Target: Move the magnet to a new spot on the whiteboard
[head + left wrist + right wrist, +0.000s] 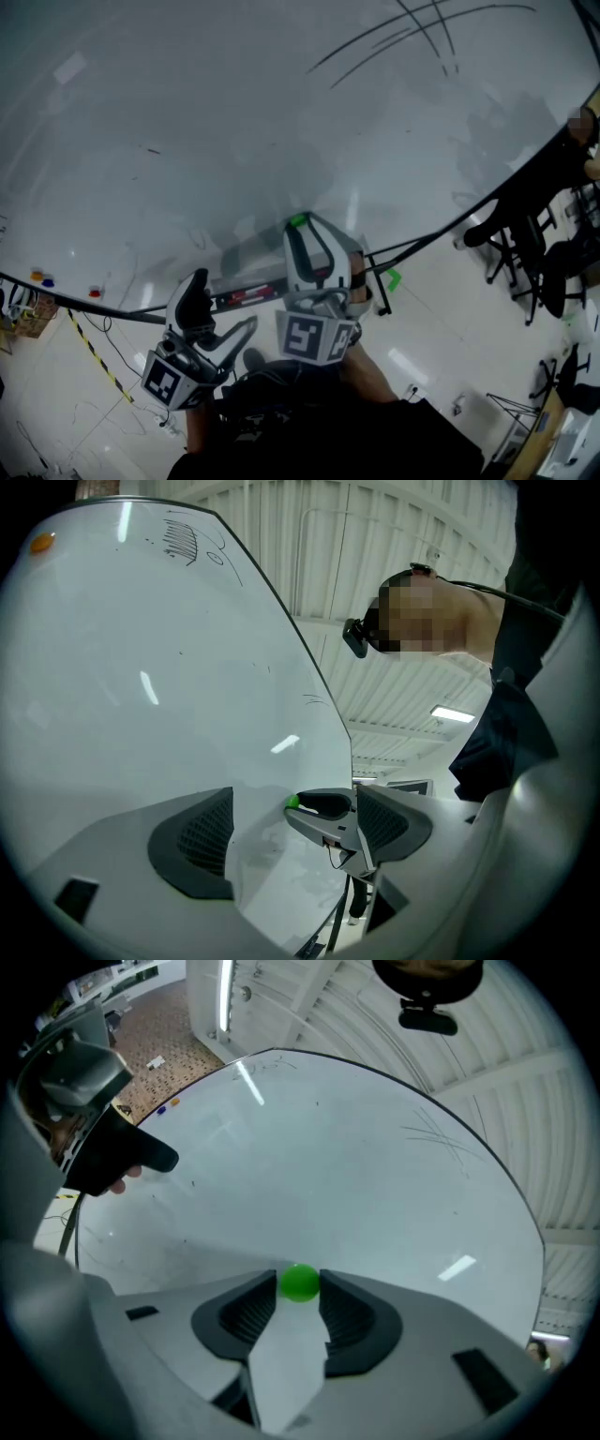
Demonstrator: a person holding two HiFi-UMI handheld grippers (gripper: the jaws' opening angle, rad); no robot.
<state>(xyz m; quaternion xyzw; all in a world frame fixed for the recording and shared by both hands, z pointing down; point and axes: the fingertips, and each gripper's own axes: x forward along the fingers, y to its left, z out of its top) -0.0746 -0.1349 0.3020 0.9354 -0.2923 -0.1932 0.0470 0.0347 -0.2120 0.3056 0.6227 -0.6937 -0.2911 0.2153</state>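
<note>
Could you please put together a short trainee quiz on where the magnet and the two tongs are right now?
1. True or false: the left tongs grip the green magnet.
2. The magnet sits: A) between the tips of the right tongs; B) on the floor; C) on a chair.
3. Fill in: the magnet rests against the ____.
Key: 1 false, they stand open and empty. 2 A. 3 whiteboard.
</note>
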